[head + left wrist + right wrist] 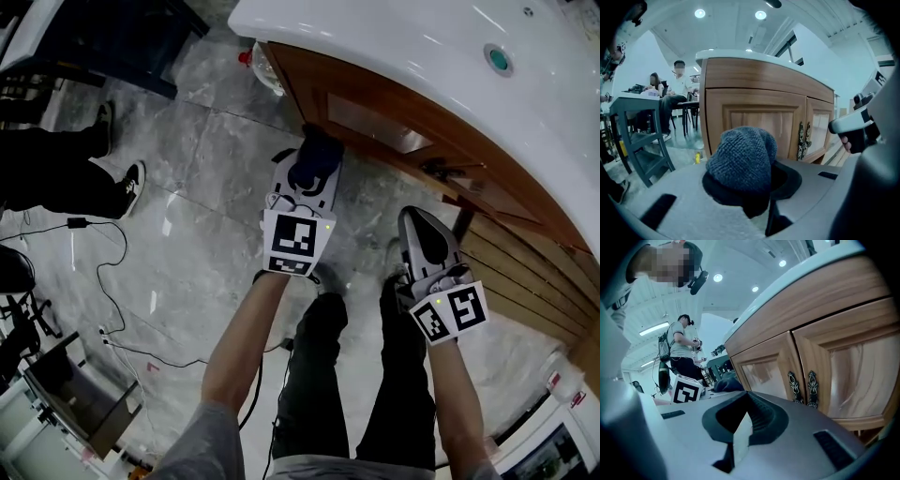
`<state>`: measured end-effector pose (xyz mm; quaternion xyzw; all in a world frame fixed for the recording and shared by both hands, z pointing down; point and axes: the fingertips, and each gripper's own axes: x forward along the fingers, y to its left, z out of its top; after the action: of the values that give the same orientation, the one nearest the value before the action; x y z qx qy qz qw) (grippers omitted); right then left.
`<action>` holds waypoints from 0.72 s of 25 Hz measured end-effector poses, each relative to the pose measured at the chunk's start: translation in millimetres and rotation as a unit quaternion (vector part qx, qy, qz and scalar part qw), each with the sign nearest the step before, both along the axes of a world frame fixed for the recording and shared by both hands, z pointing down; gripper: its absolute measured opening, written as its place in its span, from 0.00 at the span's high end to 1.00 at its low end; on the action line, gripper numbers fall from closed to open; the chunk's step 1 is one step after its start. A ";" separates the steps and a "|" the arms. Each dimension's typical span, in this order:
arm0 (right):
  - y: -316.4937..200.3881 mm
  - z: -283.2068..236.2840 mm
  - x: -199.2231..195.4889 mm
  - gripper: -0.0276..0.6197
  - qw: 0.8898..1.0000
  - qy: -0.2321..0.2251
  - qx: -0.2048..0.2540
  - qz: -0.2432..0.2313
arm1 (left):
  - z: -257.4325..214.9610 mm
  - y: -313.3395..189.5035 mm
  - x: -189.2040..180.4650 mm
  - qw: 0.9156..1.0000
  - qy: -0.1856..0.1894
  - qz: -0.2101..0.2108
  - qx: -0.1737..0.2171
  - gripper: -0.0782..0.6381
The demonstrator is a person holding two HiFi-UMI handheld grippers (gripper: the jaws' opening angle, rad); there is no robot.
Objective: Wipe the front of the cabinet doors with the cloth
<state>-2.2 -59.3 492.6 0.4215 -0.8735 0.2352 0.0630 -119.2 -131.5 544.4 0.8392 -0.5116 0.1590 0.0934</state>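
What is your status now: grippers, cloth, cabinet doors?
Left gripper shut on cloth, facing cabinet doors, apparently not touching. Right gripper shut, empty. Nothing between cloth and doors.

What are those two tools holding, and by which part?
The left gripper clamps the bunched cloth by its lower end; the right gripper is shut, holding nothing.

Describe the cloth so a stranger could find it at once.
Find the wooden cabinet under the white countertop; just in front of its doors are the left tongs. Clamped in them is the cloth, a dark grey knitted bundle, the only soft thing there; the right tongs alongside hold nothing.
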 end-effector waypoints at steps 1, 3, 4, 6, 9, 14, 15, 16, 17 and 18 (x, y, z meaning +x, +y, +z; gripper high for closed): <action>-1.2 1.7 -1.2 0.94 1.000 0.000 0.000 0.001 | 4.8 -3.9 -5.3 1.000 -0.004 -0.005 0.000 0.75; -3.5 4.2 -3.2 0.94 1.000 0.002 0.000 0.003 | 12.1 -12.2 -14.3 1.000 -0.009 -0.010 0.002 0.75; -5.1 5.3 -4.1 0.94 1.000 0.003 -0.001 0.003 | 14.4 -16.5 -17.5 1.000 -0.011 -0.011 0.004 0.75; -8.4 7.8 -5.9 0.94 1.000 0.004 -0.001 0.003 | 17.9 -23.8 -20.6 1.000 -0.015 -0.009 0.007 0.75; -12.4 11.8 -8.4 0.94 1.000 0.002 -0.002 0.005 | 23.7 -32.0 -21.2 1.000 -0.015 -0.008 0.005 0.75; -20.1 13.1 -11.8 0.94 1.000 0.001 0.000 0.008 | 31.3 -47.3 -23.8 1.000 -0.014 -0.010 -0.001 0.75; -20.7 12.3 -11.5 0.94 1.000 0.000 0.001 0.009 | 32.8 -49.3 -24.7 1.000 -0.013 -0.011 -0.004 0.75; -21.4 11.2 -11.0 0.94 1.000 -0.001 0.002 0.011 | 34.1 -51.3 -25.6 1.000 -0.012 -0.011 -0.006 0.75; -22.2 10.5 -10.2 0.94 1.000 -0.002 0.003 0.012 | 35.1 -53.4 -26.2 1.000 -0.010 -0.012 -0.008 0.75; -23.0 10.2 -9.2 0.94 1.000 -0.003 0.004 0.012 | 35.7 -55.3 -26.2 1.000 -0.008 -0.012 -0.010 0.75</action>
<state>-11.4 -82.2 502.9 0.4319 -0.8693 0.2339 0.0564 -145.4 -186.8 580.2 0.8310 -0.5205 0.1694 0.0994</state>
